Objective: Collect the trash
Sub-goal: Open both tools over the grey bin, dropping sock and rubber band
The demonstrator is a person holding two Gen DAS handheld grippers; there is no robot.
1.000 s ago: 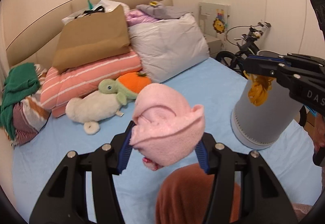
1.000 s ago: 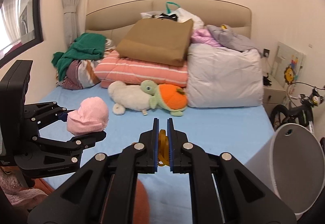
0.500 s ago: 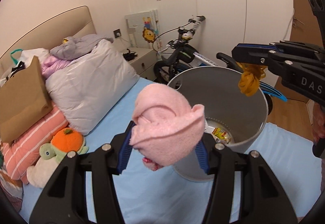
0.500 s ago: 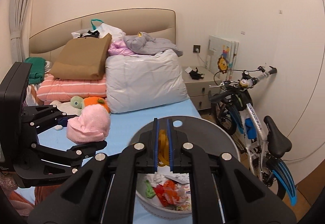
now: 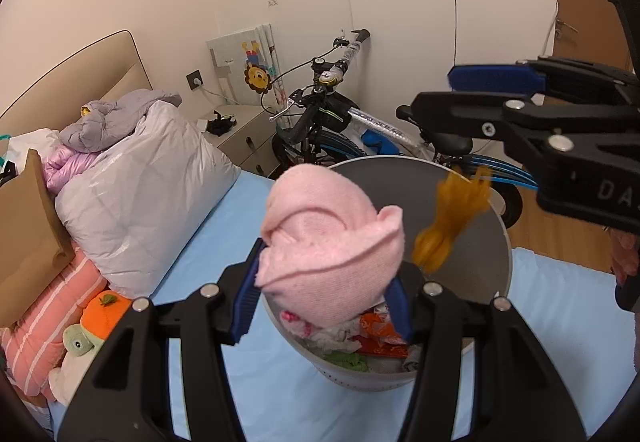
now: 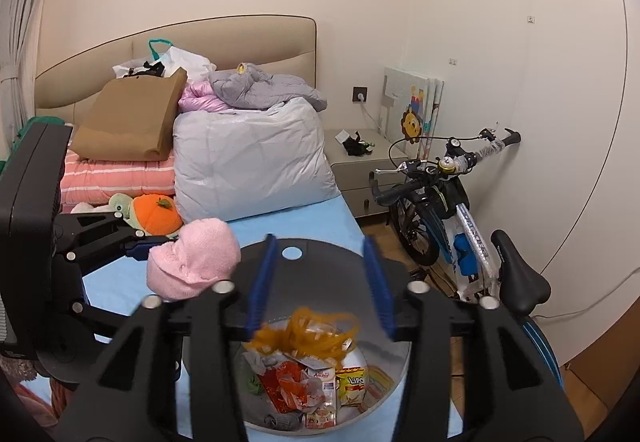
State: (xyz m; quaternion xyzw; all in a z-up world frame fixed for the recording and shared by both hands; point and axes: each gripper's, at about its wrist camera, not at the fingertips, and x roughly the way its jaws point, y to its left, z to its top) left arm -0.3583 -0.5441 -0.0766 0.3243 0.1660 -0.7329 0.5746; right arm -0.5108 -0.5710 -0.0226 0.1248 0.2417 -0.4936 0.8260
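My left gripper (image 5: 324,298) is shut on a rolled pink cloth (image 5: 332,246) and holds it over the near rim of the grey trash bin (image 5: 502,262); it also shows in the right wrist view (image 6: 192,262). My right gripper (image 6: 318,282) is open above the bin (image 6: 320,254). A yellow-orange crumpled piece (image 6: 308,334) is loose in the air below its fingers, blurred, over the wrappers in the bin; it also shows in the left wrist view (image 5: 448,226). The right gripper (image 5: 500,89) sits above the bin in the left wrist view.
The bin stands on the blue bed sheet (image 5: 200,254) near the bed's right edge. A child's bicycle (image 6: 452,209) and a nightstand (image 6: 360,157) stand beside the bed. Pillows, a grey bag (image 6: 248,157), a paper bag and plush toys (image 6: 152,209) lie toward the headboard.
Both grippers swung right and came over the bin. My right gripper opened and let go of the yellow-orange piece, which now falls into the bin. The left still holds the pink cloth.
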